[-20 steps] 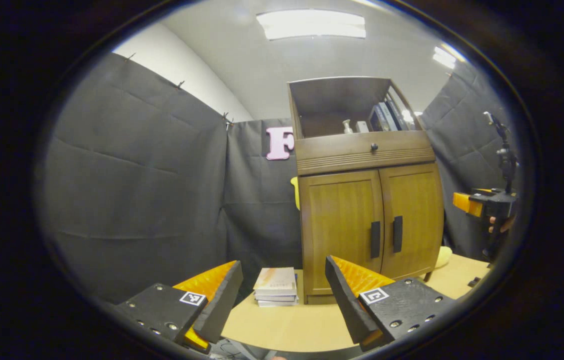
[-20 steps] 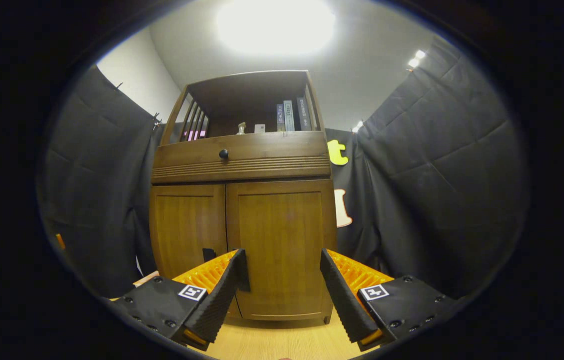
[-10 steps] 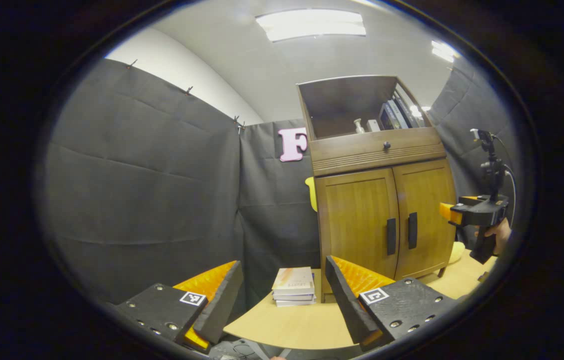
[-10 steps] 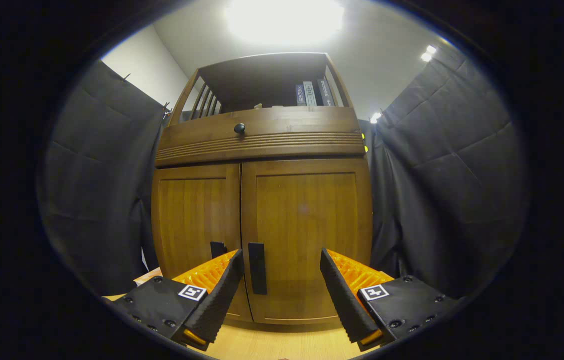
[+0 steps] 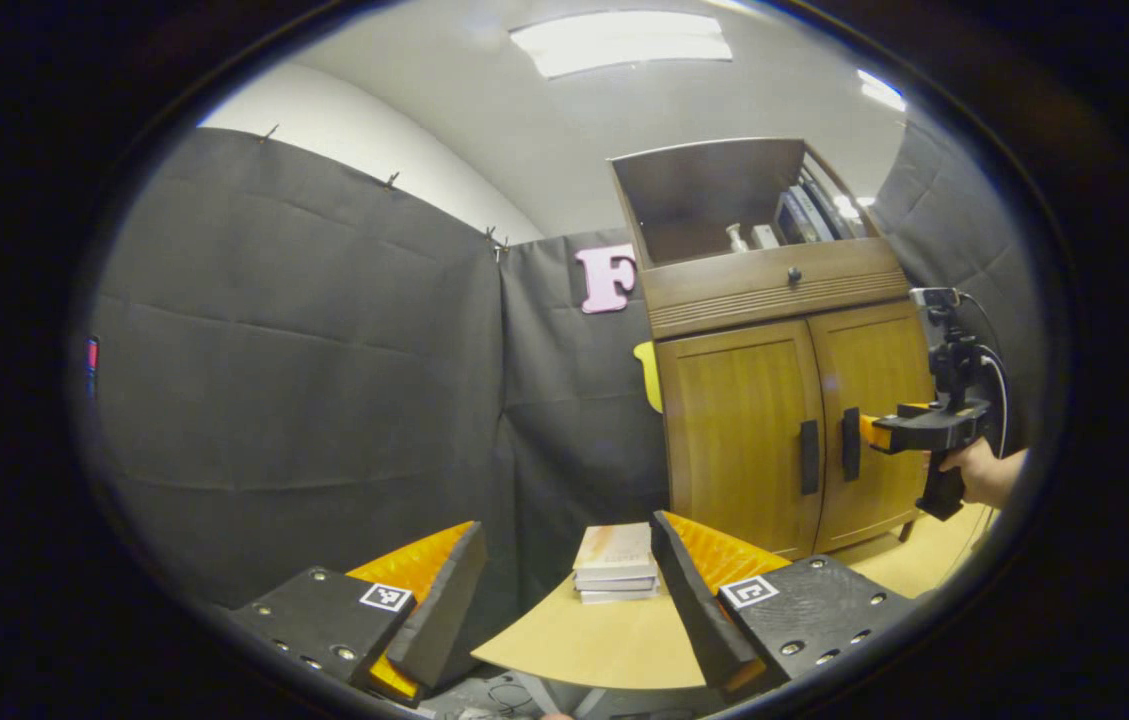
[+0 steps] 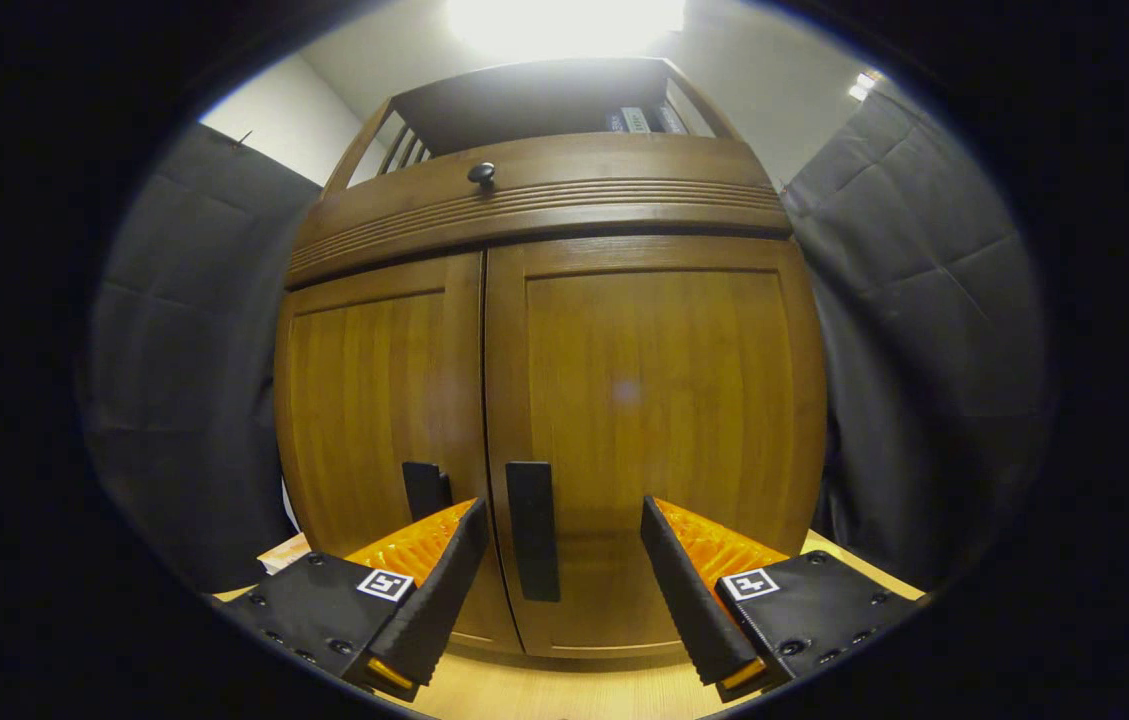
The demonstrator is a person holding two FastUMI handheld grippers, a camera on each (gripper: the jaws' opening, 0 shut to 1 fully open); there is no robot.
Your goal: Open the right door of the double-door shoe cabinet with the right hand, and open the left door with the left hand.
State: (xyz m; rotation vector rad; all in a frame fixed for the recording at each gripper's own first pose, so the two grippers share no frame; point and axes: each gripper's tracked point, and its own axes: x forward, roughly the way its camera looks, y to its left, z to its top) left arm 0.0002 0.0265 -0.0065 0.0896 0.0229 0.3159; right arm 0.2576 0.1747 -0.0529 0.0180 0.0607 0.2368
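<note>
Right gripper view, two doors (image 6: 564,440), two handles (image 6: 532,530)

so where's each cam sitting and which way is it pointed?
Left gripper view: rides the open left gripper, set back left of the cabinet; the right gripper and hand appear beyond.
Right gripper view: rides the open right gripper, facing the right door's handle.
Shared: cabinet, both doors closed.

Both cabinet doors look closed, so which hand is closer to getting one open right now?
The right. The right gripper hangs open just before the right door's handle, which sits between its fingers. The left gripper is open too, but far back from the cabinet, beyond the stack of books.
</note>
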